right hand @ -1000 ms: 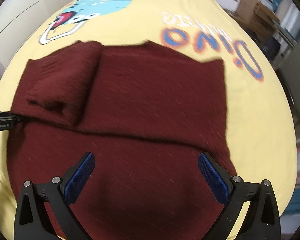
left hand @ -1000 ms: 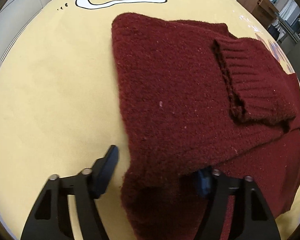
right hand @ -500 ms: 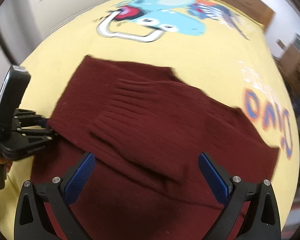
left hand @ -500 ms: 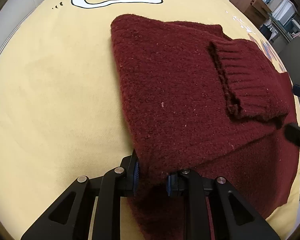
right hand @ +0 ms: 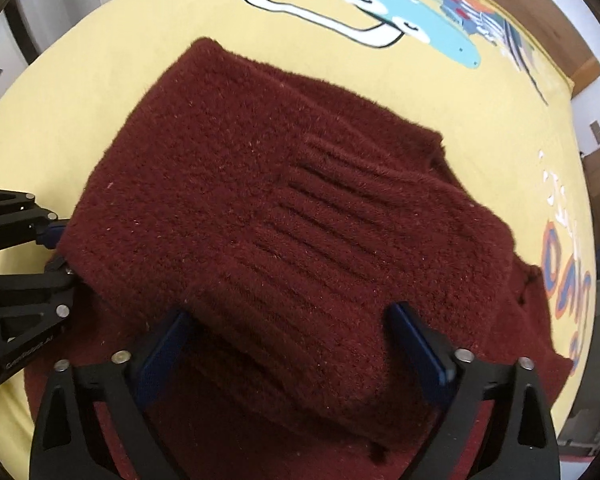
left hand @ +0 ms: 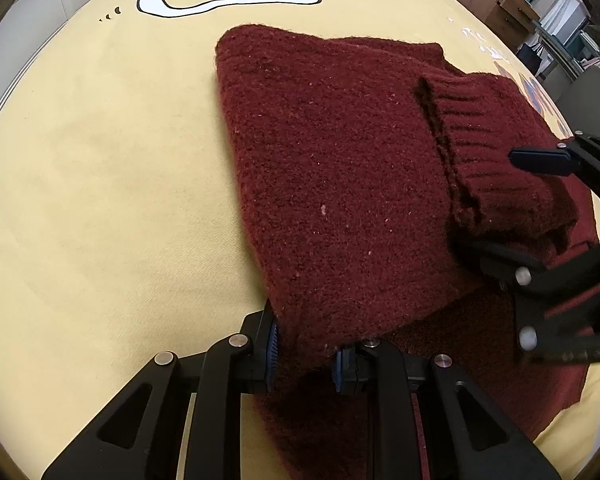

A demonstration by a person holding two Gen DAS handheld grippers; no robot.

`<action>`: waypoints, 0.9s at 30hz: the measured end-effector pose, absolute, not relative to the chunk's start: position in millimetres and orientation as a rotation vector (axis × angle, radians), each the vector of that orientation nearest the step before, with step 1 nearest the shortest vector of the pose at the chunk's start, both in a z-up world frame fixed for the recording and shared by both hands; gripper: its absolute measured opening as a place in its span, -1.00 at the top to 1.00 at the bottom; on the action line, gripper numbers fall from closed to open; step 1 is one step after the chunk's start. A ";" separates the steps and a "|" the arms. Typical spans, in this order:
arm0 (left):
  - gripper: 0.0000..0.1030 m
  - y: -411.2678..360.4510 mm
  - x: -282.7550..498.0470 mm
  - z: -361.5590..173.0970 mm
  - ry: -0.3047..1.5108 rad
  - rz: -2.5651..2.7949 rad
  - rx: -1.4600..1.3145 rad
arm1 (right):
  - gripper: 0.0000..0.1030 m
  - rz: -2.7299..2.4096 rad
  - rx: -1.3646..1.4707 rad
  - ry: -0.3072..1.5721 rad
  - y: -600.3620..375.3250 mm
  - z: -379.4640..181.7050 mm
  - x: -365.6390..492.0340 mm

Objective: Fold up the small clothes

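The red sweater (left hand: 340, 184) lies partly folded on the yellow bed sheet (left hand: 100, 184). The left gripper (left hand: 306, 350) pinches its near edge. The right gripper (right hand: 296, 344) is closing wide fingers around the sleeve cuff (right hand: 340, 280). More folds are left.

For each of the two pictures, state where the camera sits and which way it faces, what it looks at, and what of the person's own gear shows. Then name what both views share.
Left wrist: on the left gripper, facing steeply down; sweater edge pinched between its fingers; right gripper at the right.
Right wrist: on the right gripper, facing steeply down; jaws closing around the ribbed sleeve; left gripper at the left.
Shared: sweater, yellow sheet, both grippers.
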State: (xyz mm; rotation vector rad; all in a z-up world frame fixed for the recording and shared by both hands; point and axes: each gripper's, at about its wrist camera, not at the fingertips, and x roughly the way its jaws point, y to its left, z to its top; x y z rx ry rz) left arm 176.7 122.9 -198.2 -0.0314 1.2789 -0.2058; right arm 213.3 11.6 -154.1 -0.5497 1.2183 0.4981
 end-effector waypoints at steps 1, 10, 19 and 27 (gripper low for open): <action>0.65 122.4 176.9 -197.9 1.279 -0.206 -0.026 | -0.64 0.493 -0.547 1.214 10.5 -154.1 215.0; 0.65 120.4 167.7 -197.6 1.275 -0.192 -0.004 | 0.66 0.464 -0.295 1.230 -46.6 -130.1 237.4; 0.65 112.0 159.4 -190.0 1.264 -0.179 0.055 | 0.68 0.342 -0.010 1.148 -152.8 -81.3 238.0; 0.65 108.1 156.3 -189.8 1.269 -0.175 0.087 | 0.72 0.222 0.098 1.171 -225.9 -88.1 213.7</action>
